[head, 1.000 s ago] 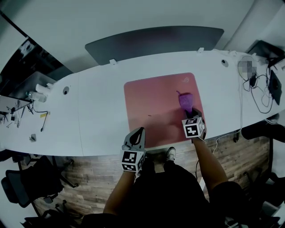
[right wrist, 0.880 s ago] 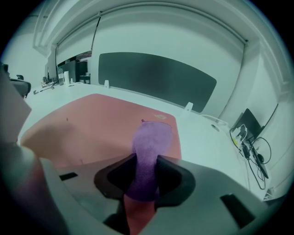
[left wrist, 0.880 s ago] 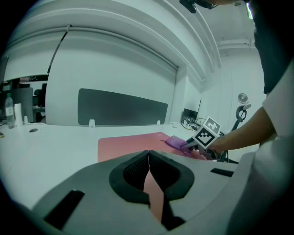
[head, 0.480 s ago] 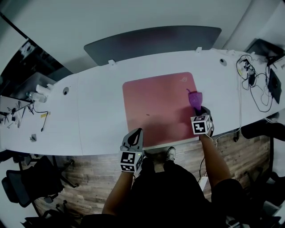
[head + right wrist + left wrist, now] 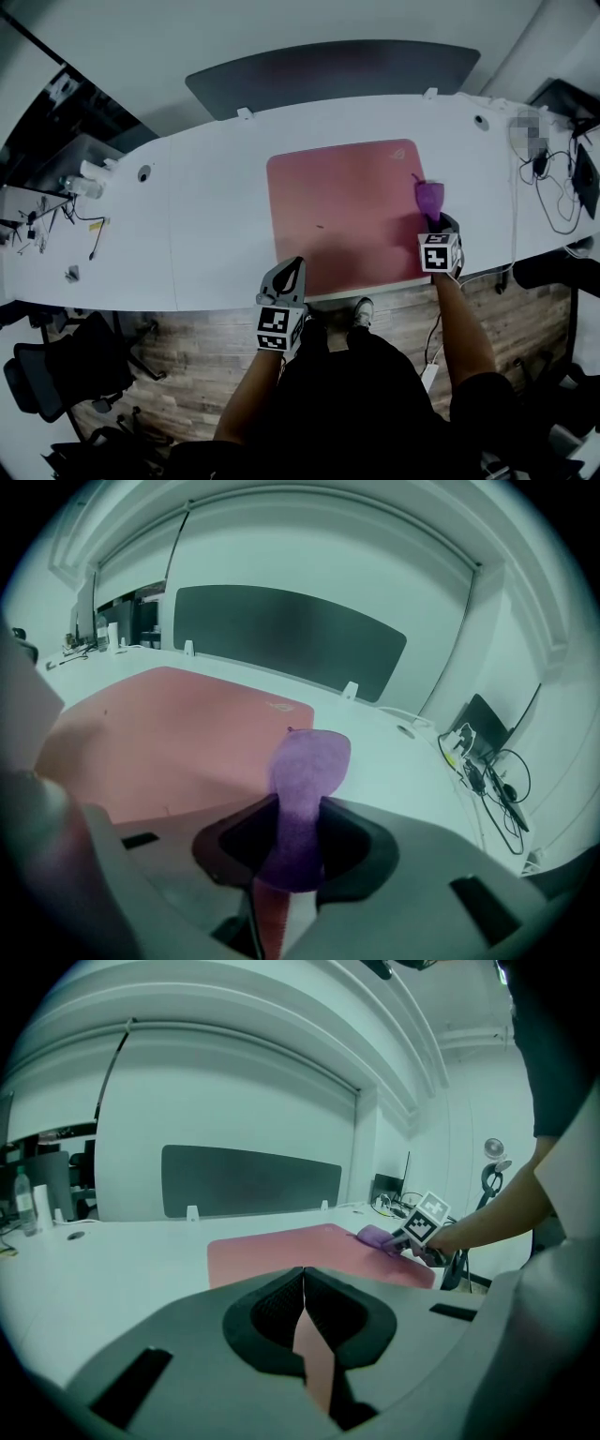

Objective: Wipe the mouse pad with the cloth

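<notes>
One cloth (image 5: 305, 780) pinched in R gripper (image 5: 434, 221) fingers (image 5: 364, 844), at mouse pad (image 5: 342, 216) right edge; L gripper (image 5: 293, 274) fingers (image 5: 270, 1309) closed, empty.

No words, numbers or brand names can be read anywhere in these views. The pink mouse pad (image 5: 347, 220) carries a small pale mark (image 5: 405, 147) at its far right corner, just right of centre in the upper half of the head view, too small and faint to read as letters. The cube (image 5: 273, 341) on the left gripper (image 5: 297, 266) and the cube (image 5: 438, 254) on the right gripper (image 5: 434, 221) show black-and-white square patterns, not letters or digits.
</notes>
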`<state>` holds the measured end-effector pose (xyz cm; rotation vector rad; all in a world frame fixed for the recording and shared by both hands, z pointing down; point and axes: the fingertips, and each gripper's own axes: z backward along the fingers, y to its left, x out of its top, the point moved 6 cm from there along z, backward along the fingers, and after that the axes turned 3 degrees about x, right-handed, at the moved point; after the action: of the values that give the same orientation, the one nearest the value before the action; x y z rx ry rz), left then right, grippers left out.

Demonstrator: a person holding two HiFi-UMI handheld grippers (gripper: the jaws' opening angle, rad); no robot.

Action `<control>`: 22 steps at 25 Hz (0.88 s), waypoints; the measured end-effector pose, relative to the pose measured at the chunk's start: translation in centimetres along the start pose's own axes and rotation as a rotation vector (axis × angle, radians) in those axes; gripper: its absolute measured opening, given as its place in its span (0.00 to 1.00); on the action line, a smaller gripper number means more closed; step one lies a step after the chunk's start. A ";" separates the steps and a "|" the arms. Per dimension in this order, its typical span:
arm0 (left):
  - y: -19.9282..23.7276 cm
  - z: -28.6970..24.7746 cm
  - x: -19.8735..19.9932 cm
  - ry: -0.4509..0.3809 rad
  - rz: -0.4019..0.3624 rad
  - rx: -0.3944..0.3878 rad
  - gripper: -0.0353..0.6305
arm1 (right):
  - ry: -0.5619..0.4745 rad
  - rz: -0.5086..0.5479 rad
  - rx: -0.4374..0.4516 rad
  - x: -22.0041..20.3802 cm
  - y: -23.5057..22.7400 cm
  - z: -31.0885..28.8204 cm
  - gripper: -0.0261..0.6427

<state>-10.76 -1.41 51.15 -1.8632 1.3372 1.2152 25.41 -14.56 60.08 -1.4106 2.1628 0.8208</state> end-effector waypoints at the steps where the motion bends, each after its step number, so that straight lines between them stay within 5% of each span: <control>1: 0.2 0.1 0.0 0.001 0.004 0.004 0.09 | -0.002 0.002 -0.002 0.1 0.0 0.1 0.24; 11: 1.8 0.7 -0.3 -0.013 0.030 0.023 0.09 | -0.292 -0.112 0.129 4.9 6.8 5.5 0.24; 22: 4.3 1.6 -1.6 0.016 0.062 0.061 0.09 | -0.295 -0.071 0.410 7.4 20.4 8.3 0.24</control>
<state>-15.47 -0.96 52.18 -1.8048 1.4338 1.1797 4.07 -7.57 54.28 -1.0776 1.9055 0.4854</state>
